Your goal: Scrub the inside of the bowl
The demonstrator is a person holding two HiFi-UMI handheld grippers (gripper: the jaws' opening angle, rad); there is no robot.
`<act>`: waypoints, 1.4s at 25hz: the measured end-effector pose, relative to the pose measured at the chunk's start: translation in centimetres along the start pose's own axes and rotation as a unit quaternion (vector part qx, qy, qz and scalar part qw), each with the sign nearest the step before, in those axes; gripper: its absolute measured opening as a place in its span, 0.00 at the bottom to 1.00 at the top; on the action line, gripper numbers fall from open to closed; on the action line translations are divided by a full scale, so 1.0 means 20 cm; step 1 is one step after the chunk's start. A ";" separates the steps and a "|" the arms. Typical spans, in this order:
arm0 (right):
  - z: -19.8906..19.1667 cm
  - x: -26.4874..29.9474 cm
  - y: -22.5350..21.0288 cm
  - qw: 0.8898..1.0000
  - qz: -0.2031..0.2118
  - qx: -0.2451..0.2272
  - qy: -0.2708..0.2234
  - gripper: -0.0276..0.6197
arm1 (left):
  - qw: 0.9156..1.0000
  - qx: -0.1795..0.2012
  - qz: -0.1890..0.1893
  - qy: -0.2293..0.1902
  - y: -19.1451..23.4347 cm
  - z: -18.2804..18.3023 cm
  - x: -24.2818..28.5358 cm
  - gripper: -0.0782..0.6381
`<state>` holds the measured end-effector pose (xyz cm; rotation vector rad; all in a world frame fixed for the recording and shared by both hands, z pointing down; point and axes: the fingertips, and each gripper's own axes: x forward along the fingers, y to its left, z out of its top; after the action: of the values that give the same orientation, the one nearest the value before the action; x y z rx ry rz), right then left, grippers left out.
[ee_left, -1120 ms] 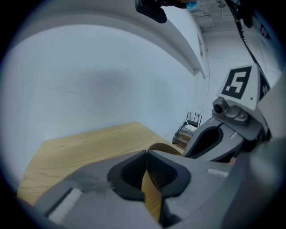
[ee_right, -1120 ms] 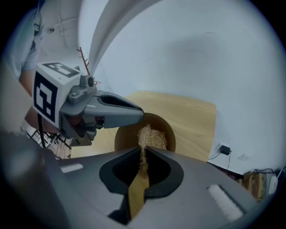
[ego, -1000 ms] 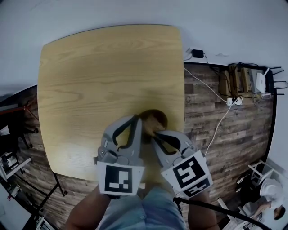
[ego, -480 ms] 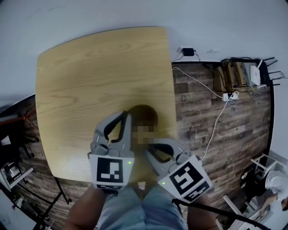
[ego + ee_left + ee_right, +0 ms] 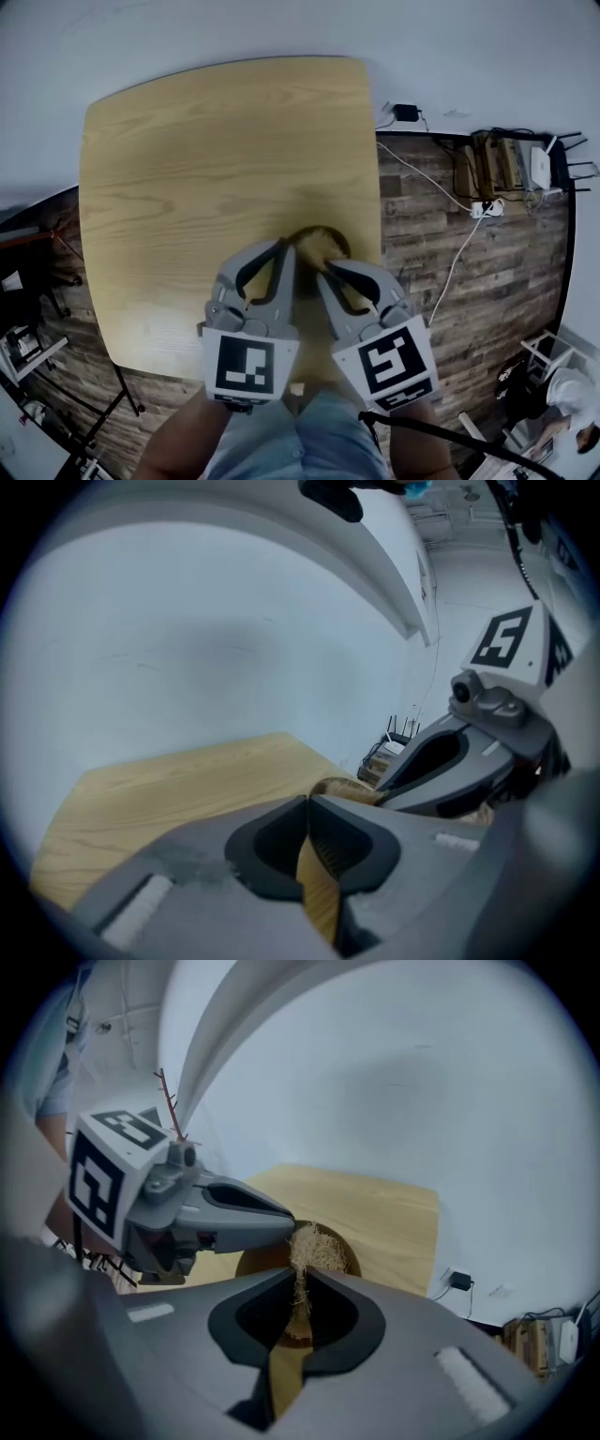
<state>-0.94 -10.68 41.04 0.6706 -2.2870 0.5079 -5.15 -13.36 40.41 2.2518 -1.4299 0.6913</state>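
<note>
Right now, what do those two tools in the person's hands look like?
Both the left gripper and the right gripper are grey plastic, with long tapering jaws lined in black. Each carries a white cube printed with black square markers at its back end. A black cable runs off from the right one. The person wears light blue clothing.

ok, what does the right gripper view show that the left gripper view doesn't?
Right gripper view only: the fibrous scrubber pinched in the right gripper and sitting inside the bowl, whose brown inside shows. Left gripper view only: the left gripper with its jaws closed at the bowl's rim; no scrubber is visible there. Both: the wooden table, part of the bowl, and the opposite gripper seen from the side.
</note>
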 end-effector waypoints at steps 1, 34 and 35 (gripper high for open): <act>-0.01 0.03 -0.01 1.000 -0.005 -0.006 0.008 0.08 | 1.000 -0.001 -0.003 -0.002 -0.01 0.01 0.01 0.15; -0.05 -0.15 0.05 0.996 0.037 -0.083 0.015 0.08 | 0.998 0.049 0.027 0.001 -0.02 0.02 -0.01 0.16; -0.04 -0.13 0.04 0.995 0.028 -0.097 0.018 0.08 | 0.998 0.051 0.025 0.000 -0.03 0.02 -0.01 0.16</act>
<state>0.67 -8.73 39.55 0.4998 -2.2898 0.3140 -4.65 -13.14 39.90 2.2977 -1.4877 0.7975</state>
